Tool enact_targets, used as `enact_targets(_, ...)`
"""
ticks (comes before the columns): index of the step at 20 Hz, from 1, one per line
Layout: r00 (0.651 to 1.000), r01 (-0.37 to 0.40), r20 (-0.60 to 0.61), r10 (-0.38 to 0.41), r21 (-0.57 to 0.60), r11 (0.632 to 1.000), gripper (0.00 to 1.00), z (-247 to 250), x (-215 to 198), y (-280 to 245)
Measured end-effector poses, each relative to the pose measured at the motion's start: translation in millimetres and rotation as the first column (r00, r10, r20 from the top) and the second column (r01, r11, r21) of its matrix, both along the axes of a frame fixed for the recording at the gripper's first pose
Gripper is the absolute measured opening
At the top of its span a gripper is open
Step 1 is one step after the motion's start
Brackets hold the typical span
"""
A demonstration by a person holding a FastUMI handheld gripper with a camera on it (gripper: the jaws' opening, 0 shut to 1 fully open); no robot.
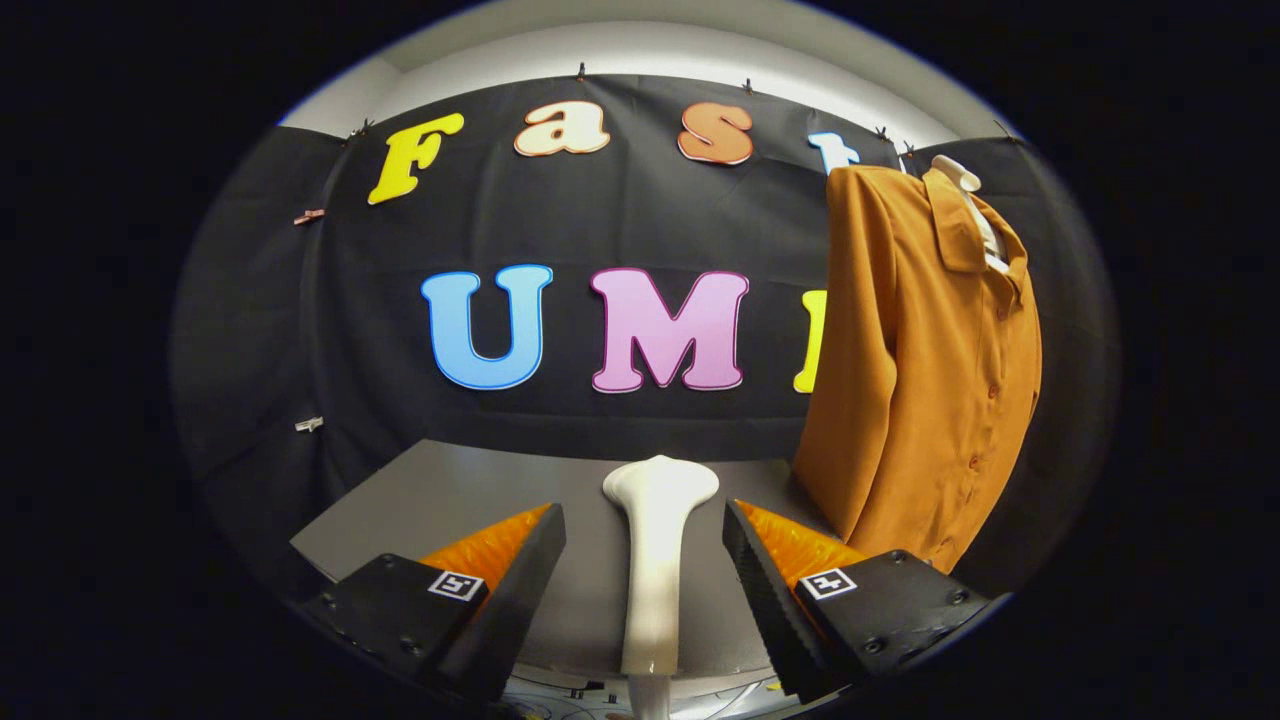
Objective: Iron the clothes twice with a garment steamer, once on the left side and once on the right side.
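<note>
gripper view: the gripper [645, 560] has its fingers spread wide, one on each side of the steamer [657, 560], with a clear gap between each pad and the handle, so nothing is held. the steamer lies on the grey table [440, 500], its handle running back between the fingers and its broad head pointing away, just beyond the tips. whether its near end rests on the table's edge or hangs a little past it is hard to tell at the warped bottom of the view.

the shirt [920, 360] hangs on a hanger [962, 175] to the right of the fingers and well beyond them, against the black cloth wall, its hem dropping near the table's far right corner. its buttoned front faces partly toward the gripper.

the step in hand looks like the pick-up: the fingers are lined up around the handle but not closed. neither side of the shirt seems ironed yet. the next move calls for closing squarely on the handle's narrow part, firm enough that the heavy head does not tip, then lifting and swinging right to meet the shirt's front.
</note>
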State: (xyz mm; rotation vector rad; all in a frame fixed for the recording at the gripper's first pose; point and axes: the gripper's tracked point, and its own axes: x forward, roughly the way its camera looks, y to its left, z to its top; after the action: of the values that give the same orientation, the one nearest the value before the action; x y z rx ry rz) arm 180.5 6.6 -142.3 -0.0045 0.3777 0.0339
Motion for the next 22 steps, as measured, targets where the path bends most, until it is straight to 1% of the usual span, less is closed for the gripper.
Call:
enact_targets(5, 0.992, 0.005, -0.123, -0.005, -0.004, 1.0, 0.99, -40, 10, -3)
enact_targets(9, 0.983, 0.012, -0.182, -0.015, -0.014, 1.0, 0.99, -59, 13, -5)
enact_targets(14, 0.962, 0.036, -0.272, -0.041, -0.024, 0.999, 0.99, -85, 21, -9)
enact_targets(16, 0.953, 0.044, -0.299, -0.053, -0.035, 0.998, 0.96, -94, 21, -13)
enact_targets(18, 0.952, 0.047, -0.302, -0.055, -0.037, 0.998, 0.91, -92, 17, -12)
enact_targets(19, 0.953, 0.044, -0.299, -0.055, -0.042, 0.998, 0.87, -91, 17, -12)
enact_targets(20, 0.952, 0.041, -0.301, -0.053, -0.046, 0.998, 0.85, -93, 18, -10)
enact_targets(22, 0.952, 0.044, -0.301, -0.055, -0.042, 0.998, 0.75, -95, 20, -10)
